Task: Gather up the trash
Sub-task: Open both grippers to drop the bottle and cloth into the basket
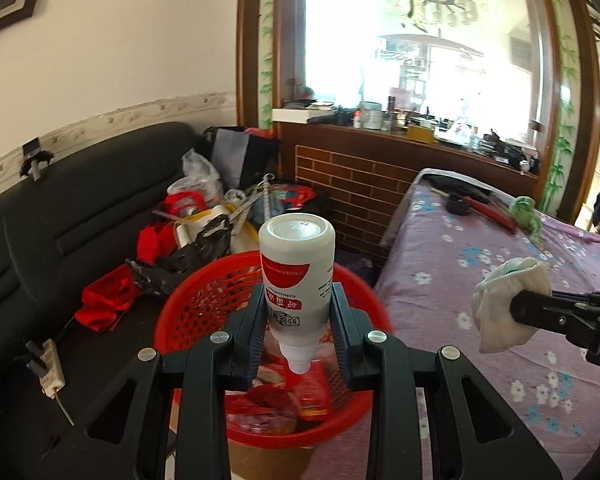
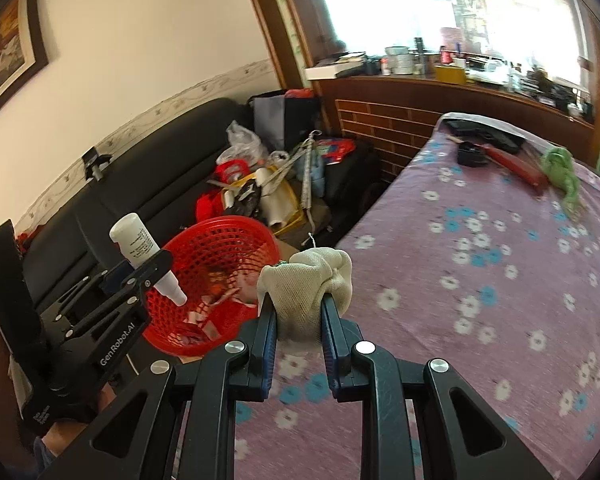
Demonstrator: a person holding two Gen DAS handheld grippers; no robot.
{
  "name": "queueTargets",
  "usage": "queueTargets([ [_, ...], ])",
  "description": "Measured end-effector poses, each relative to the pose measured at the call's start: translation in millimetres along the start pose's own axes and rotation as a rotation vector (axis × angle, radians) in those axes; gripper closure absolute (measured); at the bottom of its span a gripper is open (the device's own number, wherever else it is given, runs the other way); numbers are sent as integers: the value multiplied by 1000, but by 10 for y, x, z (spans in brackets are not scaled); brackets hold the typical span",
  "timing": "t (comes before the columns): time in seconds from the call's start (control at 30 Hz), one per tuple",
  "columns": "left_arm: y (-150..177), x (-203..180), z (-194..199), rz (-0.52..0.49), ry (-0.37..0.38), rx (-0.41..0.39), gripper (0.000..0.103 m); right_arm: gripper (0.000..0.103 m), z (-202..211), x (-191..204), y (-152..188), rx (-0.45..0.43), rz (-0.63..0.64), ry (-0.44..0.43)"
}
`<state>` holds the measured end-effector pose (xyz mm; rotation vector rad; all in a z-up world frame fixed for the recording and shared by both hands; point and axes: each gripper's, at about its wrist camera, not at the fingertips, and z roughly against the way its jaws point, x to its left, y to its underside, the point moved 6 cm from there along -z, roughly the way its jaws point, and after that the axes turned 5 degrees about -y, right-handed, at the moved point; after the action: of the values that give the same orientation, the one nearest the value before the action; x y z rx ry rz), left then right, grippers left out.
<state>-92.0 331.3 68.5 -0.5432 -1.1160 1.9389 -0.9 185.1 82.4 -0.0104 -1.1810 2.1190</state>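
Two black grippers are seen, each clamped on one item. At the left, a black leather sofa [image 1: 72,208] is piled with red cloth and plastic bags [image 1: 188,220]. Beside it, a round red perforated plastic basket [image 1: 204,300] is seen with wrappers and scraps inside. Above the basket, a white plastic bottle with a red label [image 1: 296,276] is pinched upside down by the left gripper [image 1: 298,336], its nozzle pointed into the basket. To the right, a crumpled off-white mesh cloth [image 2: 306,284] is squeezed by the right gripper [image 2: 298,328] over the edge of a purple floral-patterned bed cover [image 2: 500,264], just beside the basket.
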Motion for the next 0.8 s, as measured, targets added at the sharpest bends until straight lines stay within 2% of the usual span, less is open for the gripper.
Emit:
queueTargets([
  [0.37, 92, 300, -206, 38, -37, 41, 74, 80, -365, 337, -119, 49, 39, -41],
  [0.8, 169, 480, -409, 61, -55, 75, 74, 80, -724, 392, -182, 87, 39, -58],
])
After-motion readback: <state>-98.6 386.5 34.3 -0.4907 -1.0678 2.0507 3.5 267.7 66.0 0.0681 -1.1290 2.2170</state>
